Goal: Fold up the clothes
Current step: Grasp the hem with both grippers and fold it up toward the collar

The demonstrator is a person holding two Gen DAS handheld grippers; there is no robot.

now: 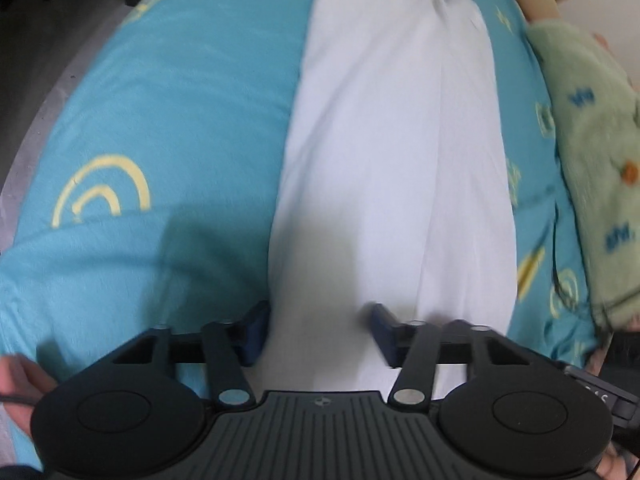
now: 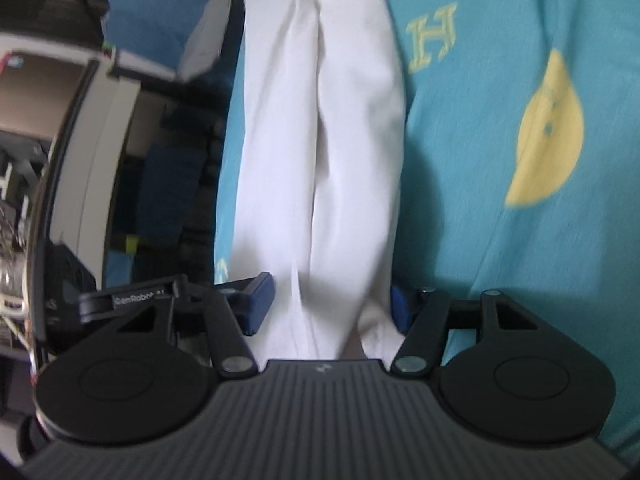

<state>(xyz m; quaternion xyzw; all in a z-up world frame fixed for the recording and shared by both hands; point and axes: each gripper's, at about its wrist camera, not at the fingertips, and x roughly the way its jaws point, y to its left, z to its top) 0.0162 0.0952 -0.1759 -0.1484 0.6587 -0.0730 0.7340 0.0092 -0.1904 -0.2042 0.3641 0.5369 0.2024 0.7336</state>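
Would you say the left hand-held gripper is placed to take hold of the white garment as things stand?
Probably yes. The left hand-held gripper has its jaws apart with the white garment lying directly between and ahead of them on the turquoise sheet, nothing blocking.

Soft daylight — motion blur, fisheye warp

Each hand-held gripper, the left gripper (image 1: pixel 320 332) and the right gripper (image 2: pixel 332 304), has a dark grey ribbed body with two round black discs at its sides. Black link arms with silver round pivot screws carry the blue finger pads (image 1: pixel 256 330). On the right one, a black bar has small white letters (image 2: pixel 134 300), and a thin dark cable (image 1: pixel 16 400) runs beside the left one.
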